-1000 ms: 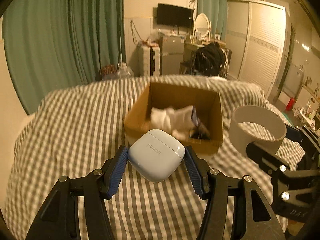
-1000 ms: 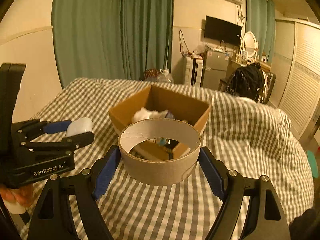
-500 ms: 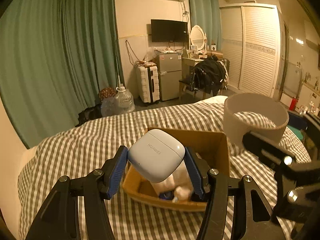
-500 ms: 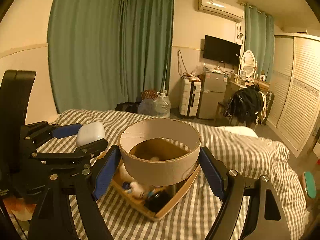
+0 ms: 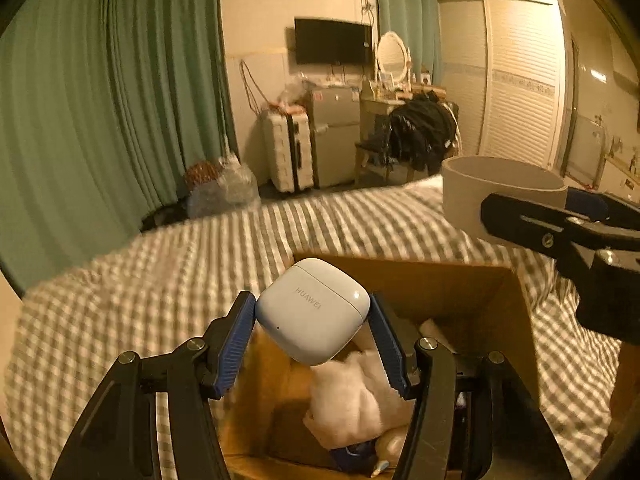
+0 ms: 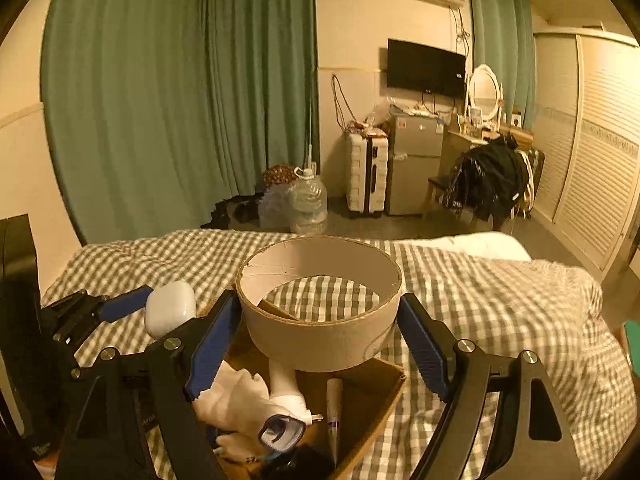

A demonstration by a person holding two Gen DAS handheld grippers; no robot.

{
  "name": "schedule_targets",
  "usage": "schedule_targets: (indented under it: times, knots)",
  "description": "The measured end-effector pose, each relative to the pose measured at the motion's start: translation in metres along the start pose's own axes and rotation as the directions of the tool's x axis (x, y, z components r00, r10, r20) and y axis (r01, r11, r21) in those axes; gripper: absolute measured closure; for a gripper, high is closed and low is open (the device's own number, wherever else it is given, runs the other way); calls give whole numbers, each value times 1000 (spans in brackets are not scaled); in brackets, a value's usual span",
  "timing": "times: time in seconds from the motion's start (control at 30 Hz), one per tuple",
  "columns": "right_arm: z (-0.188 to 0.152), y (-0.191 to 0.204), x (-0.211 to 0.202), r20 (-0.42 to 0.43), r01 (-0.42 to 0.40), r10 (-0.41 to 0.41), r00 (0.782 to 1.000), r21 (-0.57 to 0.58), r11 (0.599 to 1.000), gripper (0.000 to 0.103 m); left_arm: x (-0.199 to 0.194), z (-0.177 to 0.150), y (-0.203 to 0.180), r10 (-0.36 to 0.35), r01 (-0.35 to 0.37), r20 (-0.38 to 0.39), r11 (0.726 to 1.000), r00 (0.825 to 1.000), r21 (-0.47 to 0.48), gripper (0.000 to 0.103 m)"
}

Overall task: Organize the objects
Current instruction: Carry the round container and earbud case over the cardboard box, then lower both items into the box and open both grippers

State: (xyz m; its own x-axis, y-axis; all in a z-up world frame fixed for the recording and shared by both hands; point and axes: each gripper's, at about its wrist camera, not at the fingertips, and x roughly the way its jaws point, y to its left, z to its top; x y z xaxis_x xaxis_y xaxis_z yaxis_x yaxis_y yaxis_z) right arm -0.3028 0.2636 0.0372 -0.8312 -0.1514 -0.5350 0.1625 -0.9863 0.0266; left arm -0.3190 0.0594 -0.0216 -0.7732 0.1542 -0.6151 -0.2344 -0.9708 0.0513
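Note:
My left gripper (image 5: 312,316) is shut on a white earbud case (image 5: 312,310), held in the air over the open cardboard box (image 5: 460,280) on the checked bed. To its right, my right gripper (image 6: 320,328) is shut on a wide cardboard ring (image 6: 320,332), also above the box (image 6: 372,396). The ring (image 5: 500,196) and the right gripper's black arm show at the right of the left wrist view. The earbud case (image 6: 170,308) and left gripper appear at the left of the right wrist view. Inside the box lie white cloth (image 6: 240,400), a tube and small dark items.
The bed with its grey checked cover (image 5: 160,280) spreads around the box. Beyond it stand green curtains (image 6: 180,100), water jugs (image 6: 308,204), a suitcase (image 6: 366,172), a small fridge (image 6: 414,160), a chair with dark clothes (image 6: 488,176) and a louvred wardrobe (image 6: 592,140).
Both grippers have moved forward with their loads, from in front of the box to right above it. The box now fills the lower part of both views.

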Motion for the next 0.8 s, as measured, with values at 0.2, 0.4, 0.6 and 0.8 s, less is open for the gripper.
schedule_targets:
  times: [0.2, 0.4, 0.6, 0.8]
  knots:
    - [-27, -5, 43, -106, -41, 44, 993, 31, 999, 23, 27, -17, 0, -57, 57, -85, 998, 995, -7, 44]
    - [-45, -13, 58, -167, -46, 56, 984, 63, 997, 23, 31, -21, -5, -92, 91, -104, 996, 990, -13, 44]
    - [-62, -13, 63, -199, -14, 24, 980, 54, 998, 23, 38, -28, -14, -94, 95, -109, 995, 990, 8, 42]
    - [-65, -13, 64, -203, -23, 37, 978, 70, 997, 23, 38, -31, -22, -63, 66, -87, 997, 994, 40, 23]
